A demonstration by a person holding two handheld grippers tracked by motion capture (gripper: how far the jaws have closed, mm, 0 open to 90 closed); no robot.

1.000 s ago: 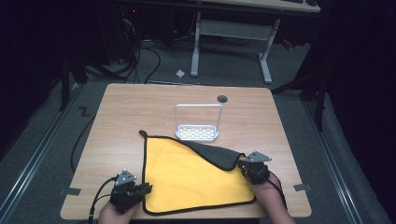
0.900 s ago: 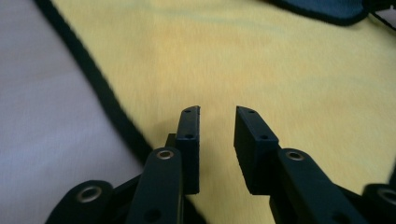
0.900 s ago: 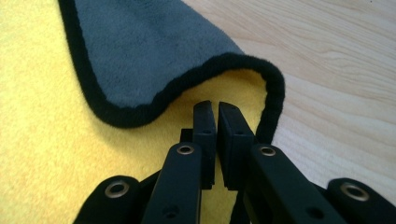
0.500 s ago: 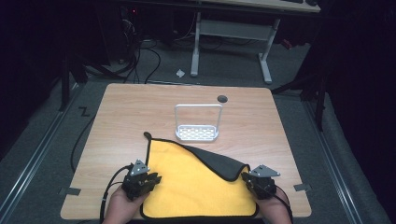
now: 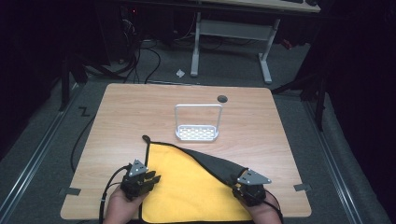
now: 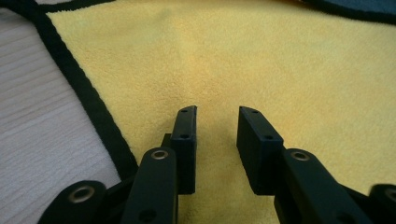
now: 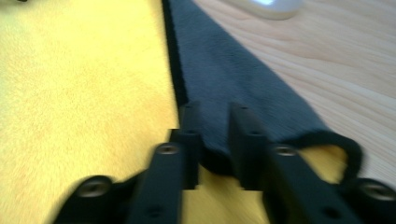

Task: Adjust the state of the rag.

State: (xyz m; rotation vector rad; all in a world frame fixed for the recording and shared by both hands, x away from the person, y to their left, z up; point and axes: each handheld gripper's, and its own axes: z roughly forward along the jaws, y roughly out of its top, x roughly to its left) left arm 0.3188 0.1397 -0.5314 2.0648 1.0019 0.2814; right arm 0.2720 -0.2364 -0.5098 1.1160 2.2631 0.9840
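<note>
Left gripper: jaws parted, just been opening, nothing pinched. In the left gripper view its jaws hang over bare yellow pile, gap clear, with the cloth's black-bound edge running just off the left jaw and the tabletop beyond that.

Right gripper: jaws have also just been opening. In the right gripper view the tip of the folded-over dark grey flap lies in the gap between the jaws, but the pads stand off it (frame is blurred, so contact at the very tip can't be ruled out). Reads as released.

The square yellow microfibre cloth with black trim lies flat on the near half of the light wooden table, between the two grippers, left one on its near left part, right one at its right corner. Grey flap runs diagonally from the far left corner to the right gripper.

Beyond the cloth's far edge, close but apart: a small white perforated rack with a wire hoop handle.
</note>
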